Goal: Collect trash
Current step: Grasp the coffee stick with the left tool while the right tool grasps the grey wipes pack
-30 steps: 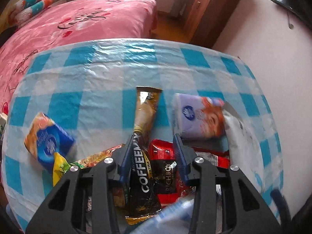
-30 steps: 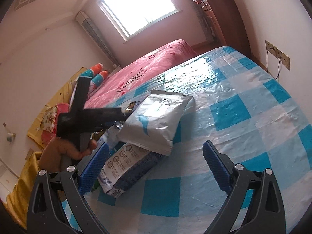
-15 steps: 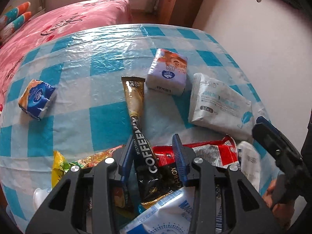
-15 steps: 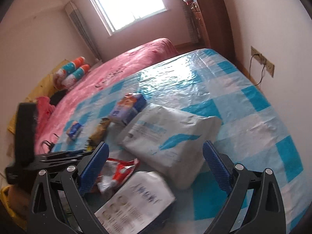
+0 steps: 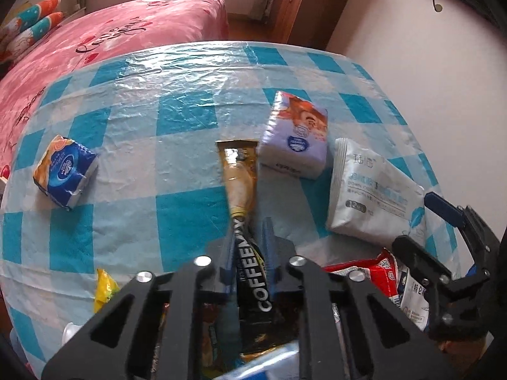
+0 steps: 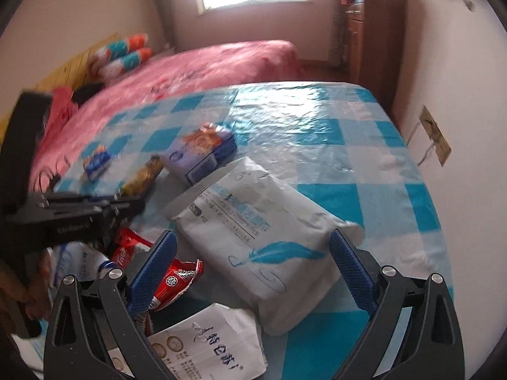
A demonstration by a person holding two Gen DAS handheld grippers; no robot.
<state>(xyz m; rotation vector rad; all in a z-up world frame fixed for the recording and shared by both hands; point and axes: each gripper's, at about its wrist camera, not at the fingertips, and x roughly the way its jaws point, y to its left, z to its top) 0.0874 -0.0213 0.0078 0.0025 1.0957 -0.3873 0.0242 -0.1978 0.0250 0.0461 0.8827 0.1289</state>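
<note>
The left gripper has its 2 blue fingers pinching the coffee sachet near its dark lower half, where the lettering COFFEEMIX shows between them; the gold upper end of the sachet points away across the counter, which wears a blue and white checked plastic cover; whether that far end rests on the cover or hangs just above it, I cannot tell; just beside the sachet's far end, to the right, sits a lilac tissue pack, and to the right of that lies a large white wipes pack; well apart on the left lies a small blue tissue pack; a red wrapper lies among loose packets at the near edge, with a yellow wrapper on the left of the left gripper; the right gripper hangs with its 2 fingers spread wide and nothing between them, over the near end of the white wipes pack; a white paper bag with dark printed characters lies below it; a pink bed stands beyond the counter.
</note>
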